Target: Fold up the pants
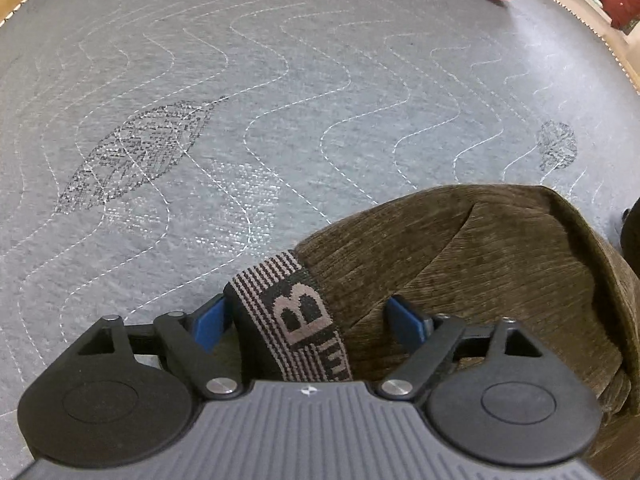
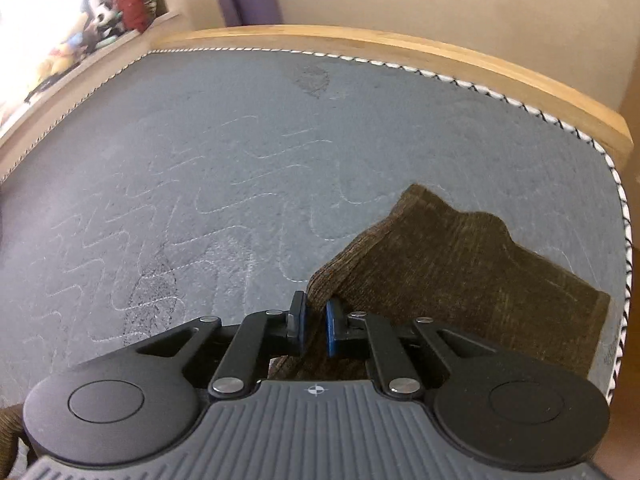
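Left tool (image 1: 308, 320) astride waistband (image 1: 296, 320), right tool (image 2: 314, 326) pinching pants (image 2: 460, 272)

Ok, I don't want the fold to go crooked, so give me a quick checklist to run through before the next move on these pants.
1. Right gripper shut on the pants edge: ok.
2. Left gripper gripping the waistband: not ok, the jaws stand wide with the band loose between them.
3. Mattress free of clutter beyond the pants: ok.
4. Pants lying flat: not ok, bunched near the waistband.
5. Legs lined up: cannot tell.
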Demonstrator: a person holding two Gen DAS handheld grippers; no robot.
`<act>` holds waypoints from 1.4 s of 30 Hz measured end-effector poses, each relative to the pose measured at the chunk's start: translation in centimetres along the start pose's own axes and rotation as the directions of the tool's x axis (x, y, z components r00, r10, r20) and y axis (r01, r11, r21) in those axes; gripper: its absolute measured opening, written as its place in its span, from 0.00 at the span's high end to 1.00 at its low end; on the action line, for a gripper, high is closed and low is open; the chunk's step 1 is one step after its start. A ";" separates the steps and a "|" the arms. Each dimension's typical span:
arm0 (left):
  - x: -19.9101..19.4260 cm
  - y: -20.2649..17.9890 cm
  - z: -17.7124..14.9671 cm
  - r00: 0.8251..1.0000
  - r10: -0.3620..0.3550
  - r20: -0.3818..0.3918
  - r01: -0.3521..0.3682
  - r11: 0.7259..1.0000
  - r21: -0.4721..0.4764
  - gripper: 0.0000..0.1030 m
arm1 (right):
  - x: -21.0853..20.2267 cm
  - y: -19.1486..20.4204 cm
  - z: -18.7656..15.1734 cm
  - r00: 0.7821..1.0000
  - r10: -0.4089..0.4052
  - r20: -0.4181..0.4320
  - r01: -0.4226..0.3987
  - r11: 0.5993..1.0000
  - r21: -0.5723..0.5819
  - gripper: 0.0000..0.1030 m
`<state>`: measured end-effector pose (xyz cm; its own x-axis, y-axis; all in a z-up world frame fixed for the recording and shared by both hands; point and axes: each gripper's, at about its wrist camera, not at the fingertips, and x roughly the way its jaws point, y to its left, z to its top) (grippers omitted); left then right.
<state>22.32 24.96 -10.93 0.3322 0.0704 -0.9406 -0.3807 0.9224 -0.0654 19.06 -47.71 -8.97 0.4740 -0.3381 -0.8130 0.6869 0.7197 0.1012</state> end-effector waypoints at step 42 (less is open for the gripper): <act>-12.1 1.3 -9.6 0.997 -0.017 -0.070 0.015 1.000 -0.023 0.24 | 2.7 -21.0 -1.1 0.958 -0.229 -0.175 0.247 0.965 0.092 0.34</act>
<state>9.52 21.61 -2.85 0.2769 0.0280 -0.9605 -0.3956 0.9143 -0.0874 5.32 -63.09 -13.98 0.2002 -0.3825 -0.9020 0.8305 0.5547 -0.0509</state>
